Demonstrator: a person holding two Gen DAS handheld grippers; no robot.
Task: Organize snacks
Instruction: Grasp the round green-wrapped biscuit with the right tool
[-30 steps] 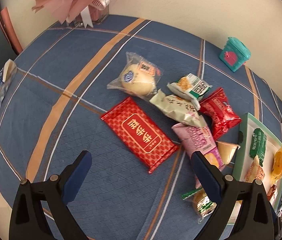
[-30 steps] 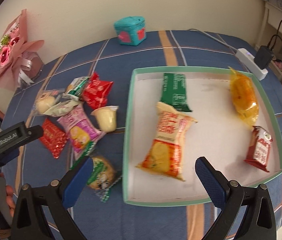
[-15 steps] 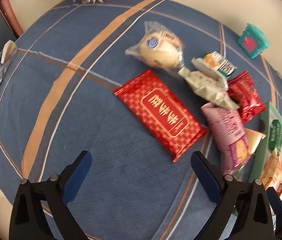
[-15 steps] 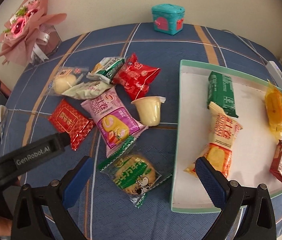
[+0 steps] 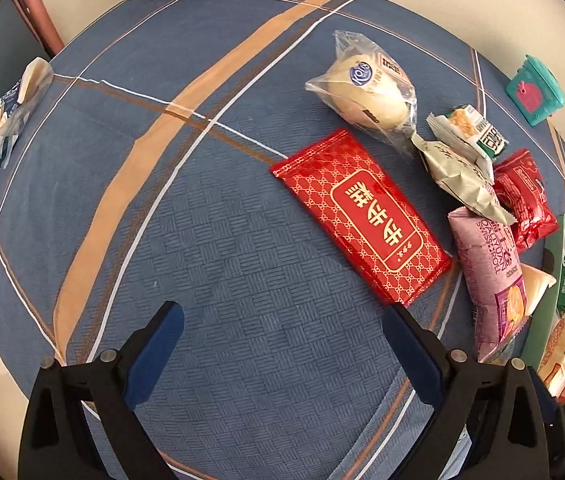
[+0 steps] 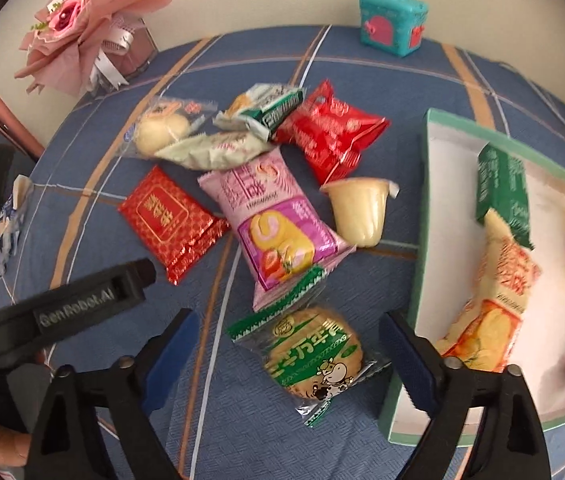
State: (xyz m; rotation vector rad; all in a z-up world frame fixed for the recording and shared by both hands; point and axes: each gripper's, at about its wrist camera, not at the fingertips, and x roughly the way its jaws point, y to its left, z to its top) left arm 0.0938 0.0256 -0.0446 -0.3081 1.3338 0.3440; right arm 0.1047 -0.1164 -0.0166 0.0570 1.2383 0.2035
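The right hand-held gripper [image 6: 286, 356] hovered over a green-wrapped round biscuit [image 6: 314, 354] on the blue plaid desk [image 6: 242, 432], its jaws closing from wide with the packet between them but not yet pinched. The left hand-held gripper [image 5: 278, 340] hung spread and empty over bare cloth, just short of a red patterned packet [image 5: 362, 216]. Loose snacks, among them a pink roll-cake bag [image 6: 274, 224] and a pudding cup [image 6: 362, 212], lay beside the green-rimmed tray [image 6: 418, 280], which already held four packets. The slack film could have slipped from the pads, and the right finger, close to the tray wall, might have knocked it.
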